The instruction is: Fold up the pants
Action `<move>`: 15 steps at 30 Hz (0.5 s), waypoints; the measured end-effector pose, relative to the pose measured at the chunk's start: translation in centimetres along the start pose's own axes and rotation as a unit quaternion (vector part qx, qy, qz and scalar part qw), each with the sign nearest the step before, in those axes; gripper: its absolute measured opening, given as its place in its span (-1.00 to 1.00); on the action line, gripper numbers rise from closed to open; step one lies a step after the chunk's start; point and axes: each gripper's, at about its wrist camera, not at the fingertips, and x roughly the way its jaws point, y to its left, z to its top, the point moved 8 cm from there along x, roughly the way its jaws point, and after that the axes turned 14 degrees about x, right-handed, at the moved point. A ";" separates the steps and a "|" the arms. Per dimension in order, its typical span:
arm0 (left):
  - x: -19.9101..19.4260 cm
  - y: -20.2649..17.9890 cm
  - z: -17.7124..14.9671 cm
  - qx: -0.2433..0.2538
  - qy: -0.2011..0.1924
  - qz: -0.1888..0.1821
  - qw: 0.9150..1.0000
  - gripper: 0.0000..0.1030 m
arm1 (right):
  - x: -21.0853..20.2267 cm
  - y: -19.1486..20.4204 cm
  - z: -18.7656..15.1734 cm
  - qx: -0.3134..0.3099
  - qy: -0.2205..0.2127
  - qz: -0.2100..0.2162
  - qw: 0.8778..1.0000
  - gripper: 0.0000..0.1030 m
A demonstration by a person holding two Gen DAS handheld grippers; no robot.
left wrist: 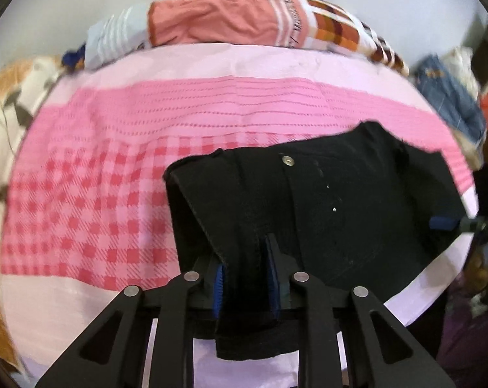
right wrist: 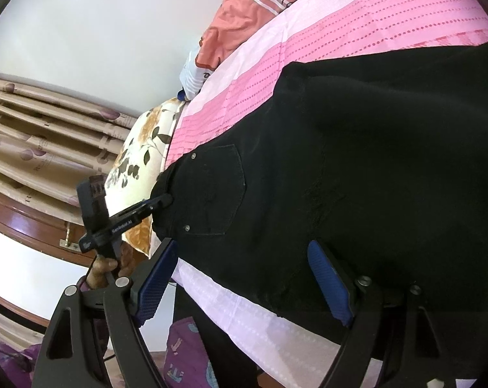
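Black pants (left wrist: 324, 207) lie on a pink checked bed sheet (left wrist: 114, 174). My left gripper (left wrist: 245, 278) is shut on the pants at the waistband edge, with black cloth pinched between its blue pads (left wrist: 218, 287). In the right wrist view the pants (right wrist: 357, 168) show a back pocket (right wrist: 211, 190). My right gripper (right wrist: 244, 278) is open with its blue pads (right wrist: 328, 278) wide apart over the pants' near edge. The left gripper (right wrist: 166, 199) shows there gripping the waistband at the left.
Folded orange and striped bedding (left wrist: 231, 16) lies along the bed's far edge by a white wall. A floral pillow (right wrist: 140, 152) sits at the bed's side, with curtains (right wrist: 43, 135) behind. Blue clothes (left wrist: 450, 103) are piled at the right. The bed's near edge (right wrist: 244, 317) drops off below.
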 end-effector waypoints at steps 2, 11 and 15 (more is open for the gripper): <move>0.2 0.4 -0.2 -0.002 -0.002 -0.015 1.000 -0.33 | -0.1 -0.2 0.0 0.008 0.002 0.003 1.000 0.60; 1.5 4.1 -1.6 -0.015 -0.009 -0.046 0.999 0.45 | 0.4 -0.4 0.0 0.020 0.007 -0.005 1.000 0.64; 3.8 3.2 -2.0 -0.013 0.016 -0.112 0.994 0.45 | 1.0 -0.2 0.0 0.017 0.012 -0.013 1.000 0.67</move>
